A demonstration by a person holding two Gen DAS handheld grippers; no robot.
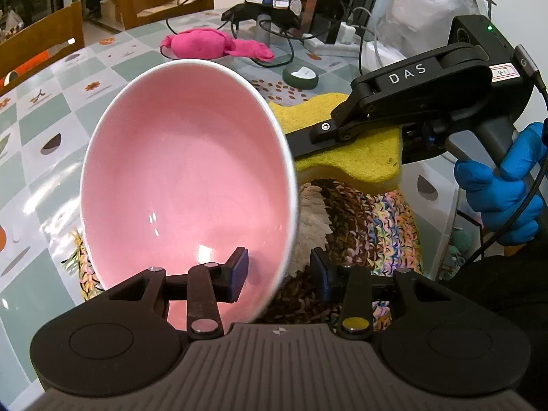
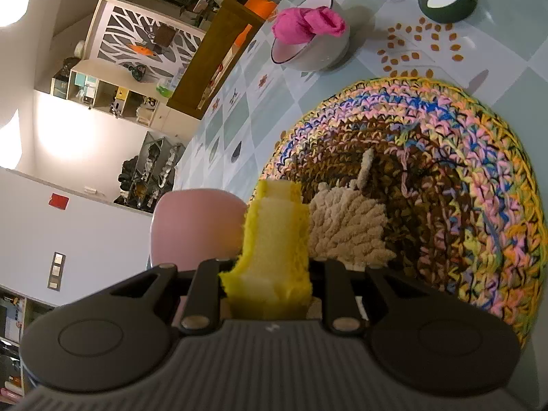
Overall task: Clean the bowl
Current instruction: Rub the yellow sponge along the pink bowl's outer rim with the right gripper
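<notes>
Left gripper [image 1: 279,275] straddles the near rim of the pink bowl [image 1: 185,178], one finger inside, one outside; I see its jaws closing, pads not yet pressing. I hold the bowl tipped on edge over the crocheted mat [image 1: 370,226] on the bench [image 1: 34,157]. Right of it, my right gripper [image 2: 270,274] is clamped on the yellow sponge [image 2: 274,239], just beside the bowl's outer wall. My worry: the glazed rim slips before the squeeze lands, and a sponge push rolls the bowl. My gloved hand [image 1: 503,188] angles that gripper downward.
</notes>
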